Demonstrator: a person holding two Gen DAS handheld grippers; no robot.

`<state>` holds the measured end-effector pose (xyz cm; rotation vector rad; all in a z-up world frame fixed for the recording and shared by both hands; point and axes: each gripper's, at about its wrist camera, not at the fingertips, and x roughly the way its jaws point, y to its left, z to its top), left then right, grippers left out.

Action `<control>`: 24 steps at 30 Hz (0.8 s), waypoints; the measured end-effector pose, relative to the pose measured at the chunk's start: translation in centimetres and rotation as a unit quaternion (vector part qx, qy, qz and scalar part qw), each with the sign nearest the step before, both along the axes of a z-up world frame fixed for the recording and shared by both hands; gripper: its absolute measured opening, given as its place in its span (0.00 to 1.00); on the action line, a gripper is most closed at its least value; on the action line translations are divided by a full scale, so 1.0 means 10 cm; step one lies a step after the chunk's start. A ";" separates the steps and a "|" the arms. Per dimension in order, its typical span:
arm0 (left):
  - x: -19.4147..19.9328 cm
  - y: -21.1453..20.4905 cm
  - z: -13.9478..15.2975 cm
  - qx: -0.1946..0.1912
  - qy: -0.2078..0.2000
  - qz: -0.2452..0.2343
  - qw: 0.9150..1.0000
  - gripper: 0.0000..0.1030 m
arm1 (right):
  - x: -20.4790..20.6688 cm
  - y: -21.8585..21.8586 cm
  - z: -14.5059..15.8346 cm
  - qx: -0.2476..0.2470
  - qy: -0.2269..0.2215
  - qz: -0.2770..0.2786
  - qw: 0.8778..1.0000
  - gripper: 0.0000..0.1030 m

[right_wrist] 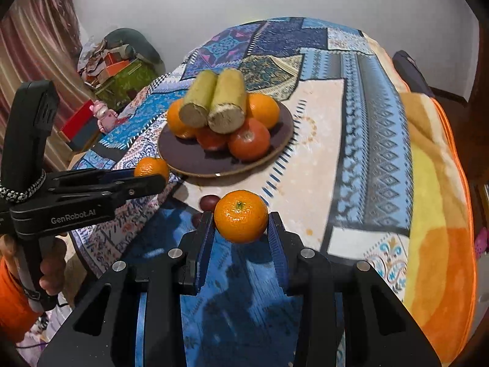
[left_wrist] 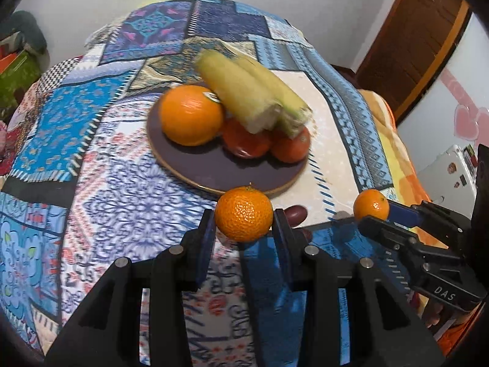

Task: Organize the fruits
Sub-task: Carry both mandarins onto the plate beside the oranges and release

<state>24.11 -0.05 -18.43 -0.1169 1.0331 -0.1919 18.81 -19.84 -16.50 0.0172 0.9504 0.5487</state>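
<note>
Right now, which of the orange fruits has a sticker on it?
The big orange at the left of the plate, beside the corn. Neither small mandarin held in the left tongs or right tongs shows a sticker.

Tangerines (left_wrist: pixel 243 217) (right_wrist: pixel 240 216): glossy, pitted peel. Gripper (left_wrist: pixel 243 229) frames matt black plastic, bright metal pins, ribbed blue pads (right_wrist: pixel 276 246). Plate (left_wrist: pixel 214 172): smooth dark glaze, tan rim. Corn (right_wrist: pixel 227 104): dull husk, rough fibrous cut ends. Tomatoes (right_wrist: pixel 249 137) smooth, shiny. Table cover (left_wrist: pixel 107 159): printed matt cloth.
</note>
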 end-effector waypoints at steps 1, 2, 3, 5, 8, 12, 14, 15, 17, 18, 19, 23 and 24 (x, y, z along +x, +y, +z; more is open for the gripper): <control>0.00 0.04 0.02 -0.001 -0.002 0.003 1.000 0.36 | 0.02 0.03 0.01 -0.001 -0.002 0.002 1.000 0.32; 0.00 0.09 0.04 -0.002 -0.004 0.007 1.000 0.36 | 0.04 0.06 0.01 -0.001 -0.003 0.004 1.000 0.32; 0.00 0.12 0.05 -0.002 -0.006 0.010 1.000 0.36 | 0.06 0.09 0.01 -0.001 -0.005 0.006 1.000 0.32; 0.02 0.18 0.08 -0.001 -0.009 0.013 1.000 0.36 | 0.09 0.16 0.02 -0.001 -0.007 0.011 1.000 0.32; 0.06 0.23 0.10 0.002 -0.013 0.016 1.000 0.36 | 0.17 0.27 0.03 -0.002 -0.010 0.018 1.000 0.32; 0.12 0.28 0.13 0.006 -0.017 0.015 1.000 0.36 | 0.26 0.41 0.03 -0.004 -0.012 0.027 1.000 0.32; 0.17 0.30 0.14 0.007 -0.019 0.013 1.000 0.36 | 0.30 0.46 0.02 -0.004 -0.011 0.032 0.999 0.32; 0.19 0.31 0.14 0.008 -0.019 0.012 1.000 0.36 | 0.32 0.49 0.01 -0.005 -0.011 0.035 0.999 0.32; 0.23 0.31 0.14 0.010 -0.020 0.011 1.000 0.36 | 0.35 0.55 -0.01 -0.009 -0.009 0.041 0.999 0.32; 0.25 0.32 0.14 0.010 -0.020 0.009 1.000 0.36 | 0.36 0.58 -0.02 -0.011 -0.009 0.044 0.999 0.32; 0.27 0.32 0.13 0.009 -0.020 0.008 1.000 0.36 | 0.38 0.62 -0.04 -0.014 -0.008 0.047 0.999 0.32; 0.35 0.33 0.09 0.005 -0.014 0.003 1.000 0.36 | 0.44 0.71 -0.09 -0.020 -0.005 0.054 0.998 0.32; 0.36 0.33 0.08 0.005 -0.013 0.001 1.000 0.36 | 0.45 0.72 -0.10 -0.021 -0.005 0.055 0.998 0.32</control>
